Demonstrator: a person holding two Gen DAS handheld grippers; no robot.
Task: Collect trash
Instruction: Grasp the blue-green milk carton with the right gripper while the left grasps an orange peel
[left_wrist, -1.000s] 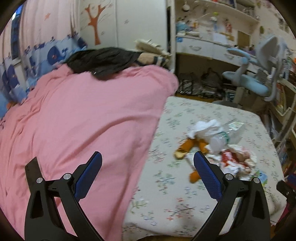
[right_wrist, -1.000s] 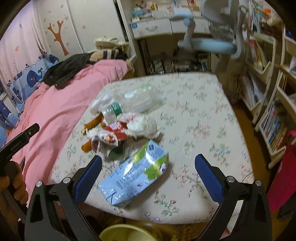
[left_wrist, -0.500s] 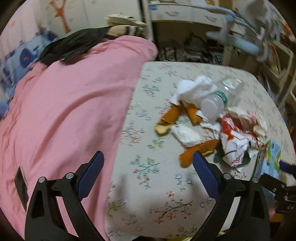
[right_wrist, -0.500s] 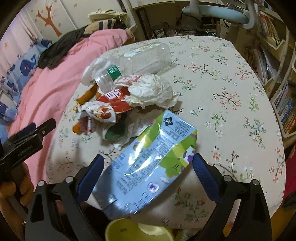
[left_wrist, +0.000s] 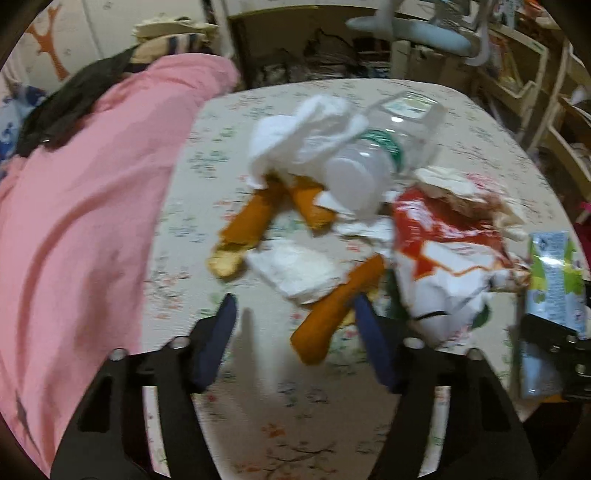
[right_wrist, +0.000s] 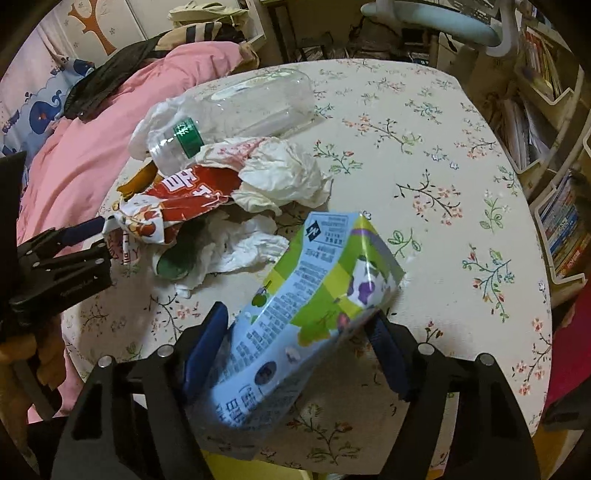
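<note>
The blue-and-green snack bag (right_wrist: 295, 317) lies between the blue pads of the right gripper (right_wrist: 299, 332), its lower end reaching back toward the camera and its printed top end tilted up and ahead to the right. Both pads sit against the bag's sides, so the gripper has closed onto it, though the jaws are still fairly wide around the puffy bag. Ahead and to the left of this gripper lies the rest of the pile: crumpled white tissue (right_wrist: 284, 177), a red-and-white wrapper (right_wrist: 177, 203) and, farther ahead, a clear plastic bottle (right_wrist: 236, 110) with a green band, lying on its side.

The left gripper (left_wrist: 295, 332) stands open with nothing held. An orange peel strip (left_wrist: 336, 310) lies between its pads, nearer the right pad and seemingly touching it; motion blur leaves that uncertain. Just ahead rests a folded white napkin (left_wrist: 295, 269), then two more orange strips (left_wrist: 251, 221).

Everything sits on a floral bedsheet (right_wrist: 443, 155), with a pink blanket (left_wrist: 81, 221) off to the left.
</note>
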